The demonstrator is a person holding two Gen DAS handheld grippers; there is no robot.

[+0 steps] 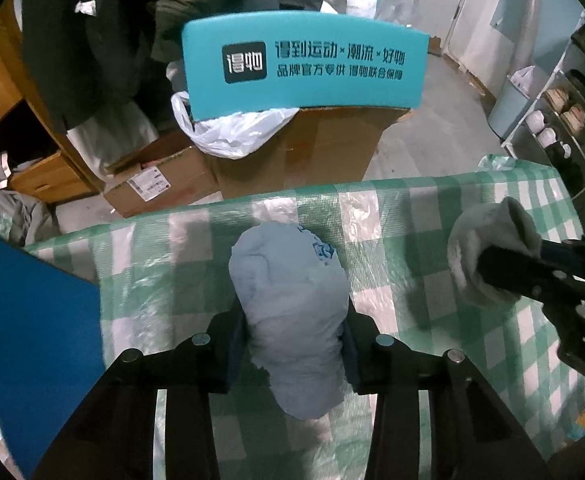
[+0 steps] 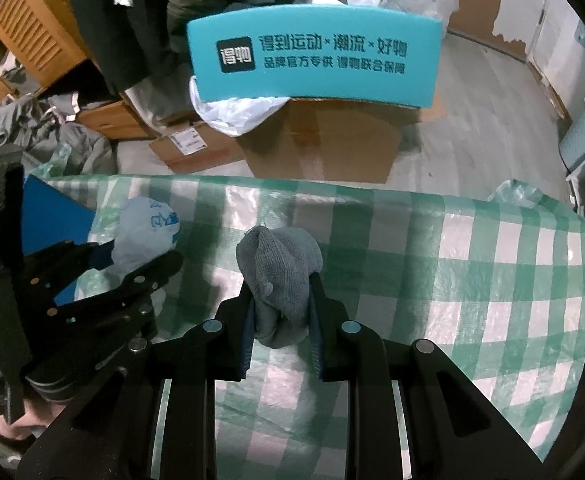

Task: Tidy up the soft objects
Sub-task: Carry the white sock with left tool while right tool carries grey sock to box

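My left gripper [image 1: 296, 320] is shut on a pale blue-grey soft bundle [image 1: 288, 280] with a blue print; both pads press into its sides above the green-and-white checked tablecloth [image 1: 412, 220]. In the right wrist view the same bundle [image 2: 148, 224] shows at the left, between the left gripper's [image 2: 144, 252] fingers. My right gripper [image 2: 280, 312] is shut on a grey knitted sock bundle [image 2: 280, 268], which bulges out above the pads. From the left wrist view this sock [image 1: 480, 248] looks whitish grey, with the right gripper [image 1: 492, 270] clamped across it at the right edge.
A blue flat box [image 1: 32, 320] lies on the table's left end. Beyond the far table edge stand a teal printed box [image 1: 304, 68] on a cardboard carton [image 1: 312, 152], a white plastic bag [image 1: 228, 132], wooden furniture [image 2: 32, 40] and a shoe rack [image 1: 564, 120].
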